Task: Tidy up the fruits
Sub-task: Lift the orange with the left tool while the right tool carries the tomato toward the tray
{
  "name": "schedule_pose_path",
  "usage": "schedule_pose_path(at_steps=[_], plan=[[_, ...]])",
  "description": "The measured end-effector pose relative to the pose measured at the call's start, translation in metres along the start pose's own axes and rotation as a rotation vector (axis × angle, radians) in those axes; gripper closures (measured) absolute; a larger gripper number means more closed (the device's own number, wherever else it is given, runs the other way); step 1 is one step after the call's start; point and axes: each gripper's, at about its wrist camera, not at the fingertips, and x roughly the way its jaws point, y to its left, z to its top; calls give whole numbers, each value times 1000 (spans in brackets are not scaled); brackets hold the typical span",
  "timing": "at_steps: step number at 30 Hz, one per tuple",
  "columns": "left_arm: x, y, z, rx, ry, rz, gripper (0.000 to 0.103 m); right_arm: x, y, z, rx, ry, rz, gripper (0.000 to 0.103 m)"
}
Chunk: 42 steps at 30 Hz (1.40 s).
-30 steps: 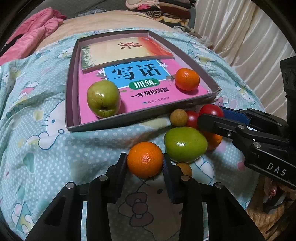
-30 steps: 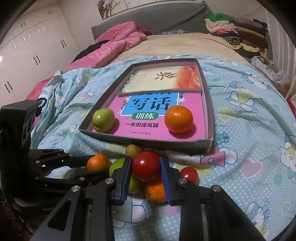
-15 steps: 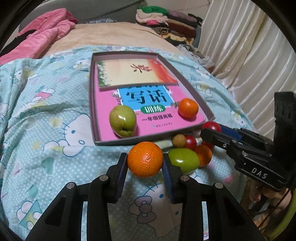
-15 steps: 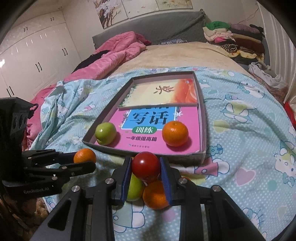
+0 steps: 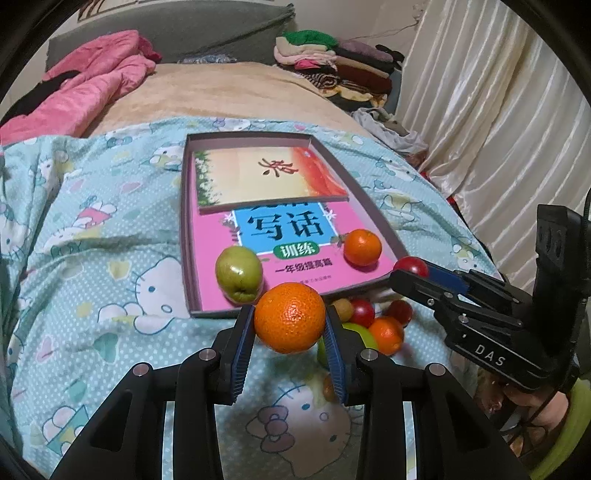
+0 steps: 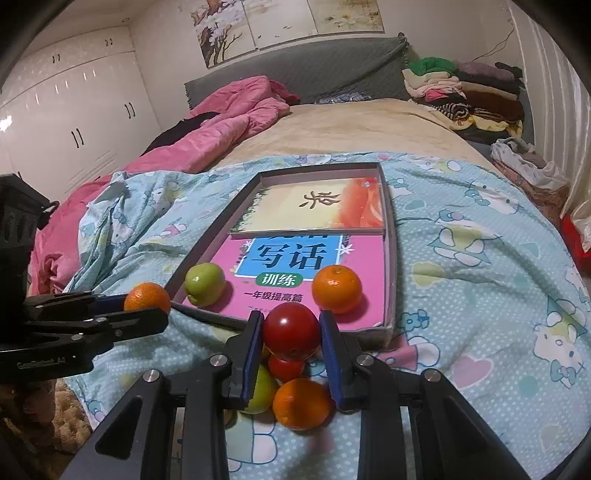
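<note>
Right gripper (image 6: 291,334) clamps red tomato (image 6: 291,331) above loose fruit pile (image 6: 291,391). Left gripper (image 6: 147,308) at left grips orange (image 6: 147,296). Tray (image 6: 390,258) holds books, green apple (image 6: 204,284), second orange (image 6: 337,283).

You are at the foot of the bed (image 6: 351,125). Grey headboard (image 6: 314,70) stands at its far end, three pictures (image 6: 284,26) on the white wall above it. White wardrobe (image 6: 74,122) left of the bed, cream curtain (image 5: 491,122) right of it. Pink quilt (image 6: 221,125) heaped on the bed's left side, folded clothes (image 6: 465,92) stacked at its far right corner. Patterned blue sheet (image 6: 480,266) covers the near end.
</note>
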Motion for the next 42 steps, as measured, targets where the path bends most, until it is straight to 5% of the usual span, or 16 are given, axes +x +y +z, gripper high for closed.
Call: schedule_pose_path(at_steps=[42], plan=[[21, -23, 49, 8, -72, 53, 66, -20, -25, 26, 20, -152, -90, 72]])
